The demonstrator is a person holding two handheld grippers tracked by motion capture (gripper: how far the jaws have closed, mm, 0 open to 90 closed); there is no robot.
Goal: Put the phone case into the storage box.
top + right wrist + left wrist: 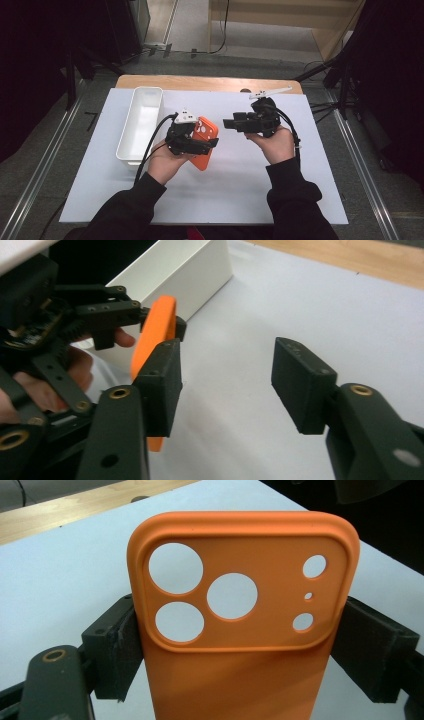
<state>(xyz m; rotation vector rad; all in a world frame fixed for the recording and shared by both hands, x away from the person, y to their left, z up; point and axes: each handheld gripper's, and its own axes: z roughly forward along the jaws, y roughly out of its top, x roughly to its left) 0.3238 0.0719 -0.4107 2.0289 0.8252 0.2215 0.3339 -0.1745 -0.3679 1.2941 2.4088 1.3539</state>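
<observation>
Left gripper view: the left gripper (240, 655) clamps the orange phone case (240, 630) by its long edges above the counter (240, 190). The case is light and flexible; grip the edges. The right gripper (225, 380) stands open, empty.

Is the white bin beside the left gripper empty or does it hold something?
Empty, as far as shown: the white bin shows bare white floor in the high view, while the orange phone case is outside it.
</observation>
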